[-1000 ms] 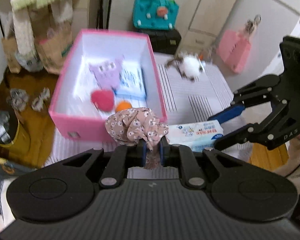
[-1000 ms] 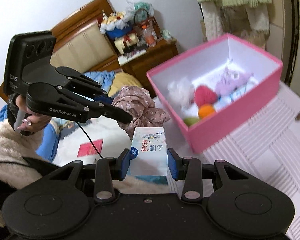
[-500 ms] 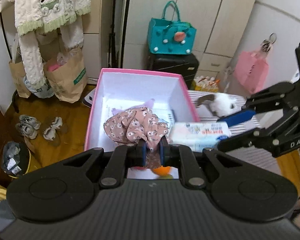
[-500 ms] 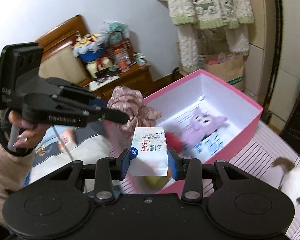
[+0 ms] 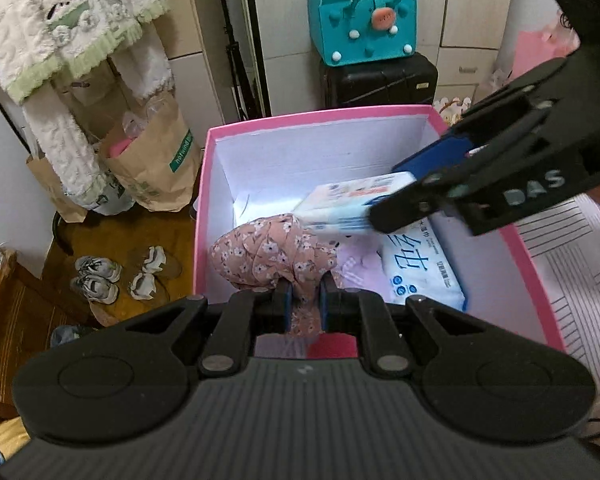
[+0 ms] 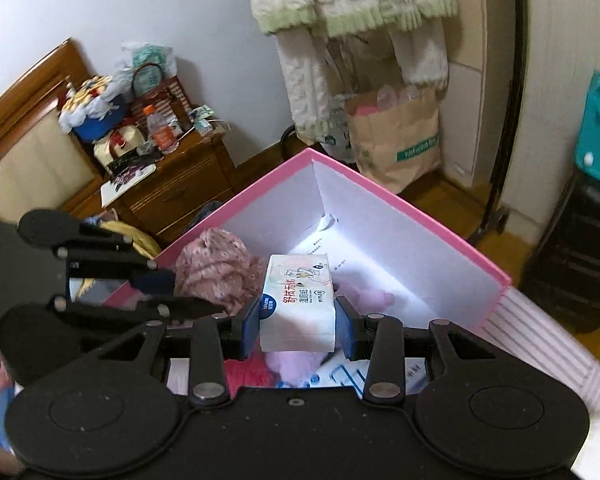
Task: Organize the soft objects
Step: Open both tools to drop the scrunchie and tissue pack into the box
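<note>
Jaws of my left gripper (image 5: 303,300) pinch a tail of the floral pink cloth (image 5: 274,252), whose bunched bulk hangs over the near left part of the pink box (image 5: 534,276). At two o'clock from it, my right gripper (image 6: 298,320) clamps its jaws on the sides of a white tissue pack (image 6: 298,300), held tilted above the middle of the box. Inside the white-lined box lie a second tissue pack (image 5: 420,272) with blue print against the right wall, a pale purple soft thing (image 6: 364,296) beneath the held pack, and something red (image 5: 332,346) at six o'clock, mostly hidden by my left gripper. Printed paper (image 6: 328,246) lines the floor at twelve o'clock.
</note>
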Available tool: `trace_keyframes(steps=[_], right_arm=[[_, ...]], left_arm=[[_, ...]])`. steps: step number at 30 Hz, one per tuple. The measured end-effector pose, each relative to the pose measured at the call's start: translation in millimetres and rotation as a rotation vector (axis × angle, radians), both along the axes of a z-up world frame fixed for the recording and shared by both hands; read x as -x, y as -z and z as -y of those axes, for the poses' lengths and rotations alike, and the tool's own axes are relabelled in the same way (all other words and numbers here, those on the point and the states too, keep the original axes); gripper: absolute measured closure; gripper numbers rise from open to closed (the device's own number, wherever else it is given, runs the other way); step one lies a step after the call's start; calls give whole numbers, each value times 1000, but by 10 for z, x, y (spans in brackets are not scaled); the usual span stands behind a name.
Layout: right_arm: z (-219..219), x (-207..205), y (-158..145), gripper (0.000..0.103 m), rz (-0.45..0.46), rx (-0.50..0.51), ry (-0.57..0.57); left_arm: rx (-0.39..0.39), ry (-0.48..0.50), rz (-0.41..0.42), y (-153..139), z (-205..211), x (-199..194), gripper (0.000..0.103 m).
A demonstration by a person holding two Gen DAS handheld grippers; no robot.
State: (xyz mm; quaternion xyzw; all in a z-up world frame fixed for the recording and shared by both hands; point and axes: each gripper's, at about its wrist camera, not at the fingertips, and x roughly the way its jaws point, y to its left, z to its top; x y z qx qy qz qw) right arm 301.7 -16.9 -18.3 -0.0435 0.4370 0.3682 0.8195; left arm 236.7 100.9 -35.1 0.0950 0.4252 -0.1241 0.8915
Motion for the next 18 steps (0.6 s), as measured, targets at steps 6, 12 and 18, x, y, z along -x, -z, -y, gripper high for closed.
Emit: trace_keyframes(steps=[6, 12, 18], right_arm=[[-203, -224, 188, 58, -14, 7, 44], [-337, -394, 274, 56, 0, 29, 52], [-263, -328, 235, 56, 0, 11, 56]], left_arm=[[-14, 4, -20, 91, 5, -188, 86], [5, 0, -22, 54, -32, -135, 66], [24, -5, -16, -33, -93, 17, 62]])
